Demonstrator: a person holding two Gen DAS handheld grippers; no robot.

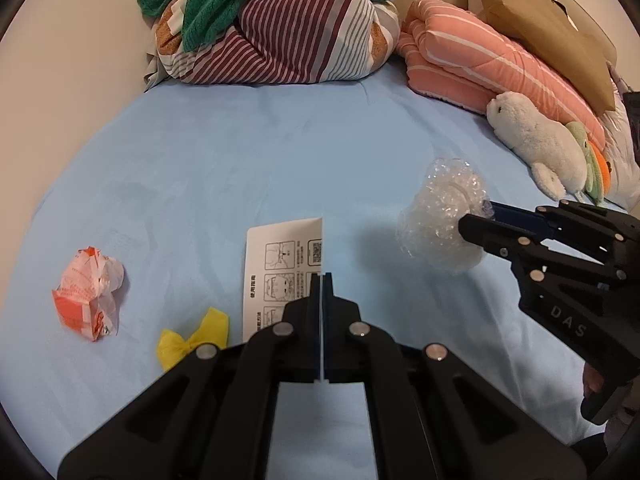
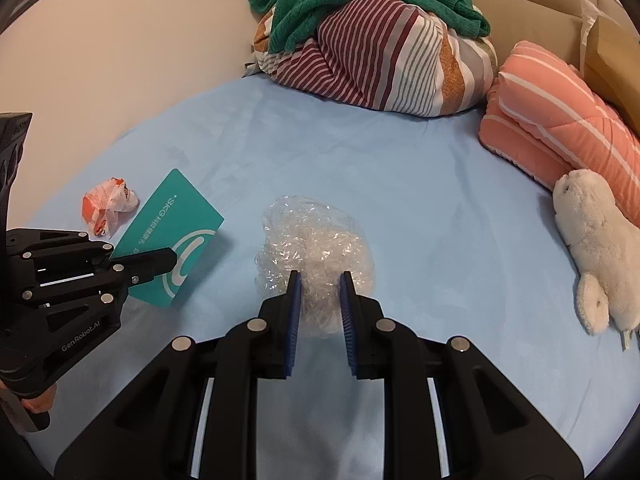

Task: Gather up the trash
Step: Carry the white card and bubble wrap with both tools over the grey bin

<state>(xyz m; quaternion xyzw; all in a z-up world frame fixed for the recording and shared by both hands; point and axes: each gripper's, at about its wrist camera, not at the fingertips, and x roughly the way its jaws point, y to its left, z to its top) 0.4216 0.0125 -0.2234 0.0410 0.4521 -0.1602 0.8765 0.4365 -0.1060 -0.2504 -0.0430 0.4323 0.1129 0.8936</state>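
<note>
My left gripper [image 1: 321,276] is shut on a card [image 1: 280,264], white with printed instructions on one side and teal on the other [image 2: 168,240], held on edge above the blue bed sheet [image 1: 240,160]. My right gripper [image 2: 320,276] is shut on a wad of clear bubble wrap [image 2: 316,236], also seen in the left wrist view [image 1: 440,220], lifted off the sheet. A crumpled orange-and-white wrapper [image 1: 90,292] and a yellow candy wrapper [image 1: 192,340] lie on the sheet at the left.
A striped bundle with a green towel [image 1: 280,28] sits at the back. A folded pink quilt [image 1: 480,60], a brown paper bag [image 1: 548,32] and a white plush seal [image 1: 536,140] lie at the right. A wall [image 1: 72,40] borders the bed's left.
</note>
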